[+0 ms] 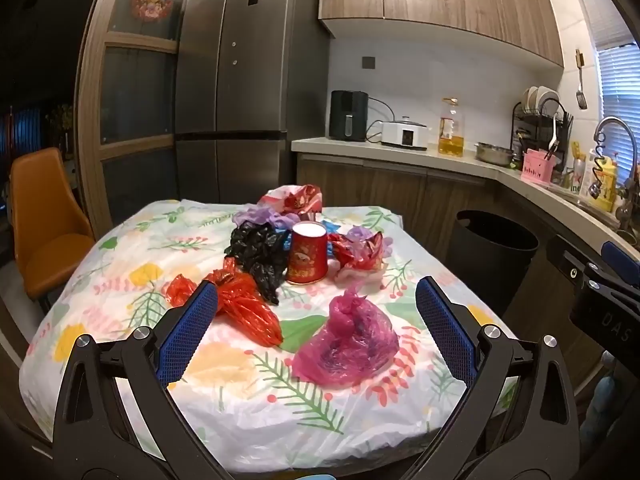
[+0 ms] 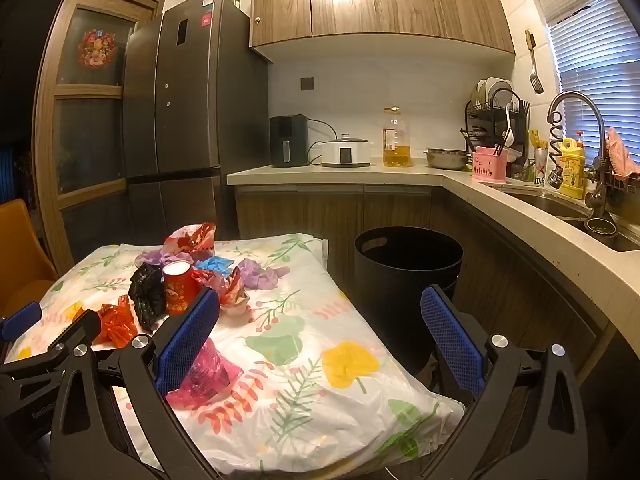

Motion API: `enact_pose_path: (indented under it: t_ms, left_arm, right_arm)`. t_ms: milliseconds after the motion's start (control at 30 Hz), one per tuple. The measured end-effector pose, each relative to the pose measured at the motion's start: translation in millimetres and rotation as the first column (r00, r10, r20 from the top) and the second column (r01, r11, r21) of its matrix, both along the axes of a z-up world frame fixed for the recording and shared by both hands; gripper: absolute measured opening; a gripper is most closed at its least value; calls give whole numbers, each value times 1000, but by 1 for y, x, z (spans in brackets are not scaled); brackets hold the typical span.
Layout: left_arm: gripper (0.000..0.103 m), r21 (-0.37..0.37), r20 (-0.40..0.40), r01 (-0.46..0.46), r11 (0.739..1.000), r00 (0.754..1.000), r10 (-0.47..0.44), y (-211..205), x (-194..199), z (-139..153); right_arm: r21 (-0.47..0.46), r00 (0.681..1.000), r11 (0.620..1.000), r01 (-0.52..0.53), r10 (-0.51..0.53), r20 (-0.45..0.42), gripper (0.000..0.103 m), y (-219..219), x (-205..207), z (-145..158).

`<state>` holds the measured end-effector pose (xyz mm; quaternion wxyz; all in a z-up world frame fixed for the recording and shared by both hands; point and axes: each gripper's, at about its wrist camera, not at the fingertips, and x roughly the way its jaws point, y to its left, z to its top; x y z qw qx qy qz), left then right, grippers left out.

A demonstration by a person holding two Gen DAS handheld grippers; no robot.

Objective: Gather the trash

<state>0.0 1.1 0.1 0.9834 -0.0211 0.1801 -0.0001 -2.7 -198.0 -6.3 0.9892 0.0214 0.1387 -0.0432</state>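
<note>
Here my left gripper point(image 1: 316, 292) and my right gripper point(image 2: 320, 308) both hung spread wide, gripping nothing. The crumpled plastic bags clustered around a red paper cup point(image 1: 306, 254) mid-frame on the floral tablecloth point(image 1: 248, 408); a pink bag point(image 1: 348, 350) lay nearest, and the black trash bin point(image 2: 404, 276) stood at center right.

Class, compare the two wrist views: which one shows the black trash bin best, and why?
The right wrist view. There the black trash bin stands beside the table with its whole open rim and a handle cutout in sight. In the left wrist view the bin appears smaller, off to the side, its lower part hidden behind the table edge.
</note>
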Motion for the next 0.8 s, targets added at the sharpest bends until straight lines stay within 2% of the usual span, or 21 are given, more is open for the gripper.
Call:
enact_pose_path:
  t_ms: [800]
  left_arm:
    - [97,2,3,5,1000,1000,-5,-4,1,1]
  right_arm:
    - [7,1000,1000,2,-2,-7,98,-1,0,-2]
